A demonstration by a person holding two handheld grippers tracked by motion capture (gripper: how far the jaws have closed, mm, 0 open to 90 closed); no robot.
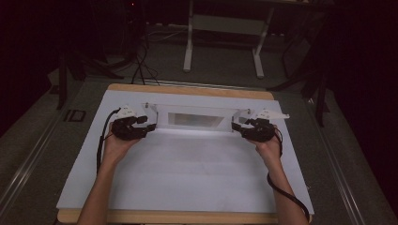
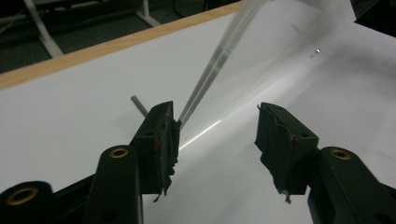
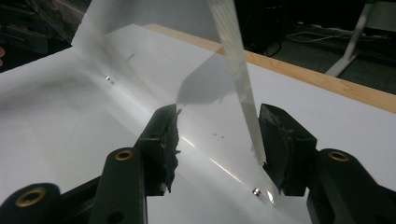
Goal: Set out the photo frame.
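A clear plastic panel (image 1: pixel 195 119) stands tilted at the far middle of the white board (image 1: pixel 187 173). My left gripper (image 1: pixel 151 125) is at its left end and my right gripper (image 1: pixel 236 125) at its right end. In the left gripper view the jaws (image 2: pixel 217 126) stand wide apart; the panel's thin edge (image 2: pixel 219 60) meets the tip of the left pad and the right pad is clear of it. In the right gripper view the jaws (image 3: pixel 217 126) are open too, with the panel's edge (image 3: pixel 233 51) running down between them, close to the right pad.
The board lies on a wooden table whose far edge (image 1: pixel 187 90) sits just behind the panel. A small metal pin (image 2: pixel 138 104) sticks out by the left jaw and a screw (image 3: pixel 256 191) shows at the panel's foot. A desk frame (image 1: pixel 188 42) stands beyond on dark floor.
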